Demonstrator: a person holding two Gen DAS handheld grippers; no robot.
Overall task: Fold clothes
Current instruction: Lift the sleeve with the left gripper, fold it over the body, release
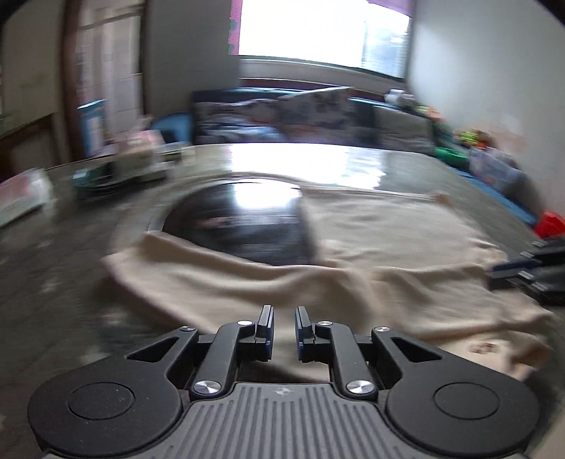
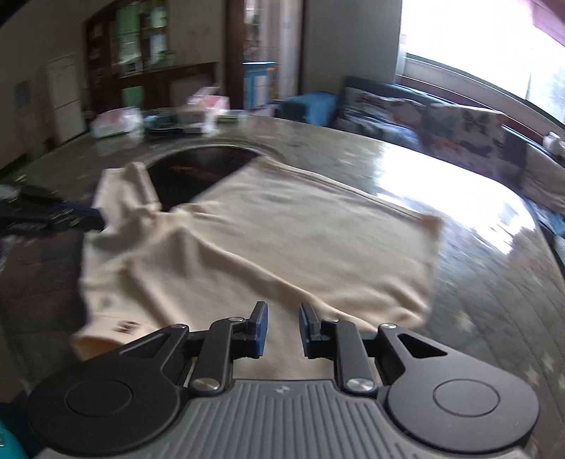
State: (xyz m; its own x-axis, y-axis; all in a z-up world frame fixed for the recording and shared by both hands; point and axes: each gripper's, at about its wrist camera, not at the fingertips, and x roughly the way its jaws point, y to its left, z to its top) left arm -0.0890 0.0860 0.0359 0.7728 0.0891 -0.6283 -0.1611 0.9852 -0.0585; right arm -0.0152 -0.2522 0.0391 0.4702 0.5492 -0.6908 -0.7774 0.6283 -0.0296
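Note:
A cream garment (image 1: 370, 254) (image 2: 282, 240) lies spread on a dark glossy round table (image 1: 70, 247) (image 2: 494, 300), partly over the black round inset (image 1: 240, 219) (image 2: 197, 166) at the table's middle. My left gripper (image 1: 284, 314) hovers above the garment's near edge, open with a narrow gap and nothing between its fingers. My right gripper (image 2: 282, 310) hovers over the garment's near hem, open and empty. In the left wrist view the right gripper (image 1: 529, 272) shows at the right edge. In the right wrist view the left gripper (image 2: 53, 212) sits beside a raised sleeve (image 2: 123, 190). Both views are motion-blurred.
Boxes and packets (image 1: 123, 155) (image 2: 159, 116) sit at the table's far left edge. A sofa with patterned cushions (image 1: 282, 113) (image 2: 441, 123) stands behind the table under a bright window (image 1: 317, 31). Toys (image 1: 473, 141) line the right wall. Cabinets (image 2: 141, 53) stand at the back.

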